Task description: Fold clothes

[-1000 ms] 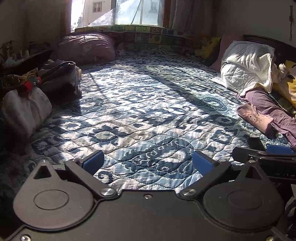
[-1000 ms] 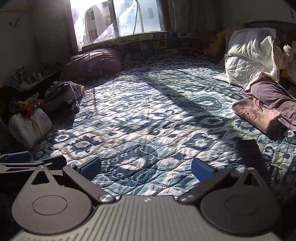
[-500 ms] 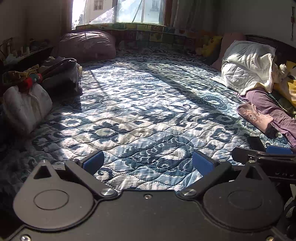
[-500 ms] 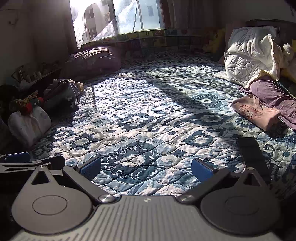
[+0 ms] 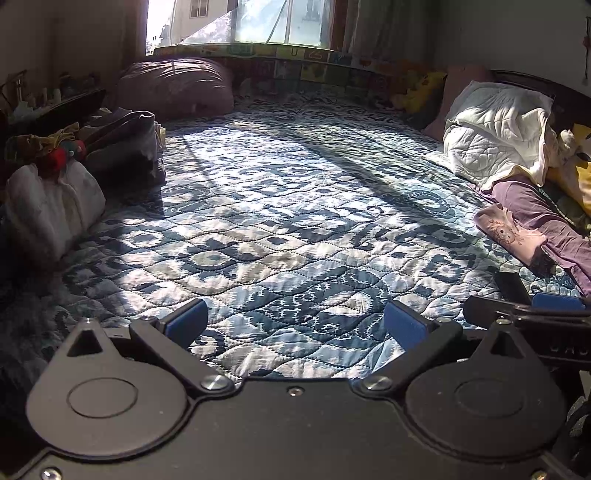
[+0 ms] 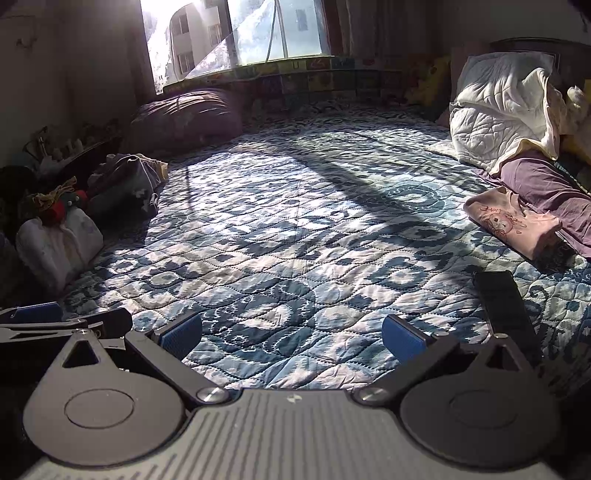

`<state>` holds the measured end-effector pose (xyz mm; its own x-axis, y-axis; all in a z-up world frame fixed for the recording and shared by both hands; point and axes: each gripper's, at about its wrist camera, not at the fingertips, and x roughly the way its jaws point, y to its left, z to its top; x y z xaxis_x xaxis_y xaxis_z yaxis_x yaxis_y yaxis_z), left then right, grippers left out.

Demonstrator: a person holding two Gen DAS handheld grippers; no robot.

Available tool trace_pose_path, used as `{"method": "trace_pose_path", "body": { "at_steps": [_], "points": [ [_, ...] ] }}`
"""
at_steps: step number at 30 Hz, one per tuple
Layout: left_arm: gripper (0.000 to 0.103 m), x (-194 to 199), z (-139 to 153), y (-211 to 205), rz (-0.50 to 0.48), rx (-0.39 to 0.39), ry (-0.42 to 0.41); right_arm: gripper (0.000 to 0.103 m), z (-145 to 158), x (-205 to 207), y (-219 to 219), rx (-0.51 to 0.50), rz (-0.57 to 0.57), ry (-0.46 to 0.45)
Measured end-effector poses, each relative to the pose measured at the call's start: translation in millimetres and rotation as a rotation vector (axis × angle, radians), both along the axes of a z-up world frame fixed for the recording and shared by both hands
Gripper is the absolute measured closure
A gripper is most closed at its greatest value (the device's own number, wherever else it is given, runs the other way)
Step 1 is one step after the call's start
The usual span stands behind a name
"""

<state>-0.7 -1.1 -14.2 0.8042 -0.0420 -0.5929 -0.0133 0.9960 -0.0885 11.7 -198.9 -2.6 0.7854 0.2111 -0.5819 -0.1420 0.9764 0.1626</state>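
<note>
My left gripper (image 5: 293, 323) is open over the blue patterned quilt (image 5: 295, 206), nothing between its blue pads. My right gripper (image 6: 291, 332) is open too and holds nothing. A folded pink garment with a cartoon print (image 5: 508, 232) lies at the right of the bed, beside a purple garment (image 5: 543, 218); both show in the right wrist view as the pink garment (image 6: 513, 221) and purple garment (image 6: 546, 192). A heap of dark clothes (image 5: 125, 147) sits at the left edge, seen also as the heap (image 6: 125, 184). Both grippers are well short of all garments.
A white quilted blanket (image 5: 495, 129) is piled at the right by the headboard. A white bundle (image 5: 51, 206) and a purple cushion (image 5: 177, 88) line the left side. A black flat object (image 6: 504, 306) lies on the quilt near the right gripper. A window (image 6: 236, 33) is behind.
Both grippers have tilted or dropped slightly, so the bed sits a little lower in view; both stay open and nothing on the bed has moved.
</note>
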Motion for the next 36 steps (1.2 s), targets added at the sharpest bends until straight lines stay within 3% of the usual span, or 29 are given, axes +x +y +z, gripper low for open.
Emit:
{"method": "trace_pose_path", "body": {
  "at_steps": [29,36],
  "points": [
    [0.001,6.0,-6.7,-1.0,-0.008,-0.012,0.011,0.001,-4.6,3.8,0.3,0.002,0.012,0.008],
    [0.000,14.0,-16.3,26.4,0.026,-0.038,0.026,0.001,-14.0,13.3,10.5,-0.012,0.055,0.000]
  ]
}}
